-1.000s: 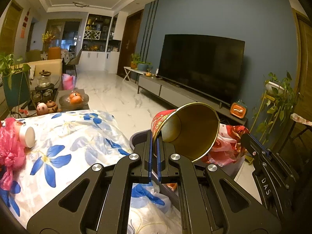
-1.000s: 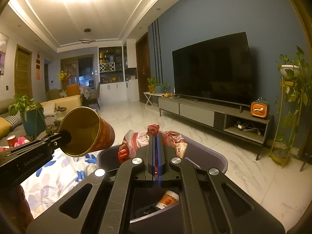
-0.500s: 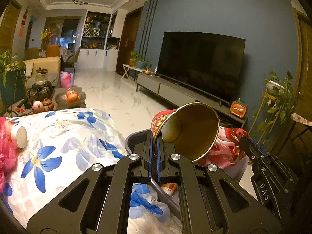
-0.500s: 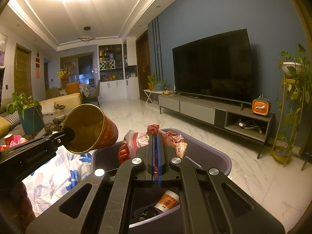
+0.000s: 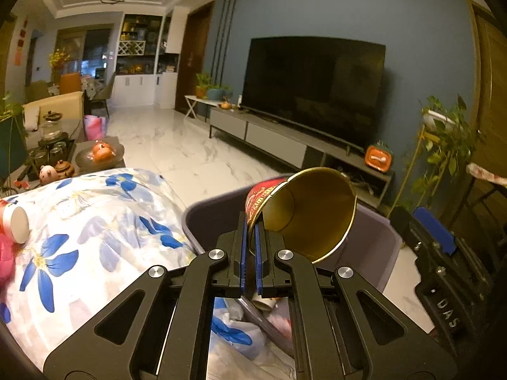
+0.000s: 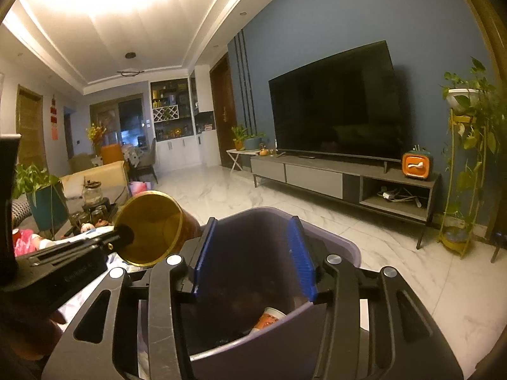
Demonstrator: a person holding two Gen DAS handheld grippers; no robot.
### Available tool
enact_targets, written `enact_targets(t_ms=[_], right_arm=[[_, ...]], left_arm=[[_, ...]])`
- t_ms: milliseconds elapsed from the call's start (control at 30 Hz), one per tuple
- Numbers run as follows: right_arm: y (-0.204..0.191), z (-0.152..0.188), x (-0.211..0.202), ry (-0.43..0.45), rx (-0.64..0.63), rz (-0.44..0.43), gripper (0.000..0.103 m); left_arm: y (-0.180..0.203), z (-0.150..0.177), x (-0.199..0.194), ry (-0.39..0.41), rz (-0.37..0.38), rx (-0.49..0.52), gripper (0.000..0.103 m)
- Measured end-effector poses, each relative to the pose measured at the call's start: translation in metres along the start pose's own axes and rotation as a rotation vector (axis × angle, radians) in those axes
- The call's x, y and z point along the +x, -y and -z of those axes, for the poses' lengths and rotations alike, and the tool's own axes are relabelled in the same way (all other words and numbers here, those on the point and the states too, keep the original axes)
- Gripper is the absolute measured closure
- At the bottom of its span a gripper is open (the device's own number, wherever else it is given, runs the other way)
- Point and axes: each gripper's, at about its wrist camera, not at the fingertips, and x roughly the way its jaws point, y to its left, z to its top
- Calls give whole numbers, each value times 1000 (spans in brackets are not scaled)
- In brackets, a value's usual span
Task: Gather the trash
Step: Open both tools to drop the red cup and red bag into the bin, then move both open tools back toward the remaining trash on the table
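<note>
Cup (image 5: pixel 304 215) tilted in left gripper (image 5: pixel 251 253) over bin (image 5: pixel 374 237).

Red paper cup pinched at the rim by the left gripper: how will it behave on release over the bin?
The cup looks empty, its gold inside bare, so probably light. The left gripper pinches only one wall, so it may flex. Held tilted over the bin, it would likely tumble in, not drop upright.

cup (image 5: pixel 304 218) above bin (image 5: pixel 374 240); bin right of cloth (image 5: pixel 95 221); small cup (image 6: pixel 269 316) in bin
</note>
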Motion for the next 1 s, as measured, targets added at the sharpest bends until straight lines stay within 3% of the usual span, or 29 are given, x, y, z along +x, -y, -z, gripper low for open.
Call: enact_targets(t_ms=[200,300,433,633,867,1000], right_arm=[[2,2,-12,3,-1,14,55],[-2,3,-18,12,-17,17,54],[-10,4,-29,17,-32,6,46],[-23,6,-51,38,-59,-8,32],[-39,8,-78,52,-64,-36,18],[-51,11,-93,55,-67,-67,17]], left_arm=[[-7,2,-10,17,-17,-26,56],[-13,5,-25,42,-44,-49,42],[-24,8,-55,75,-101,-84,26],[-42,21,-104,119,-207,-118,14],[-64,44,-161,135,-358,-126,13],[-90,62,-199,149,-447,-169,13]])
